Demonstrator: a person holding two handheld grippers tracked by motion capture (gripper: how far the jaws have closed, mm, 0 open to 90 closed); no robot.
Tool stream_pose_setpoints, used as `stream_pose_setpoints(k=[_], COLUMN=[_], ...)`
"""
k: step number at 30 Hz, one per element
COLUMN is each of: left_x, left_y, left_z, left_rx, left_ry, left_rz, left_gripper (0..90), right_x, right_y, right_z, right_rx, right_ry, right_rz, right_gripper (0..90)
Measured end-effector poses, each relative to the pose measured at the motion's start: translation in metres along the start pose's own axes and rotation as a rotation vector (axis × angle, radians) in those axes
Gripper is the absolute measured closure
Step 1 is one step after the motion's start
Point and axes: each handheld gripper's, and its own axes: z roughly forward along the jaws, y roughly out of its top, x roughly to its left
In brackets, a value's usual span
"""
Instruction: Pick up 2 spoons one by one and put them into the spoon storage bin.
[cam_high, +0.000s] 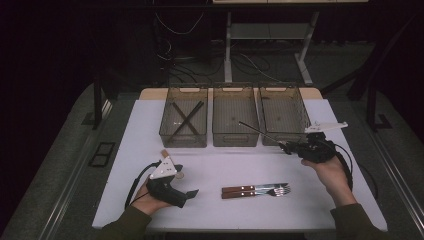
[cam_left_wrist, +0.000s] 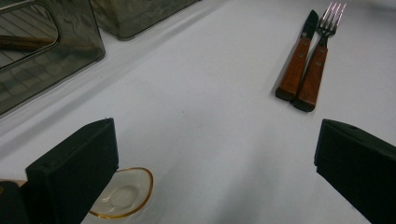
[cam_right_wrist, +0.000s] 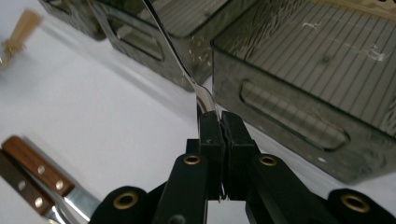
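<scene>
My right gripper (cam_high: 289, 148) pinches a thin metal piece (cam_high: 257, 131) whose long end points forward-left, over the middle bin (cam_high: 235, 136).

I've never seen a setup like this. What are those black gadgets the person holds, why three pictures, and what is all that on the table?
A person sits at a white table with a hand-held gripper in each hand; each has two black jaws that pinch like tongs. The high view looks down from above. The other two come from small cameras riding on the grippers.

On the table stand three clear bins; the left bin holds two crossed dark sticks. In front lie a knife and fork with wooden handles, and a small glass dish by the left gripper, whose jaws stand open. The right gripper is shut on a thin shiny metal utensil, held over the bins.
</scene>
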Motion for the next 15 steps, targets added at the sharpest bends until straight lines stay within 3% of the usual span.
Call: stream_pose_setpoints(k=[4,7,15], left_x=[0.000,0.000,-0.001], left_y=[0.000,-0.001,-0.001], left_z=[0.001,0.001,0.001], left_rx=[-0.014,-0.019,-0.023], left_ry=[0.008,0.009,0.000], left_rz=[-0.018,-0.009,0.005], left_gripper=[0.0,0.0,0.0], right_x=[0.004,0.006,0.009], right_y=[0.011,0.019,0.044], right_z=[0.006,0.012,0.033], right_rx=[-0.004,-0.005,-0.008], right_ry=[-0.015,-0.039,-0.050], right_rz=[0.015,0.023,0.063], right_gripper=[88.2,88.2,88.1])
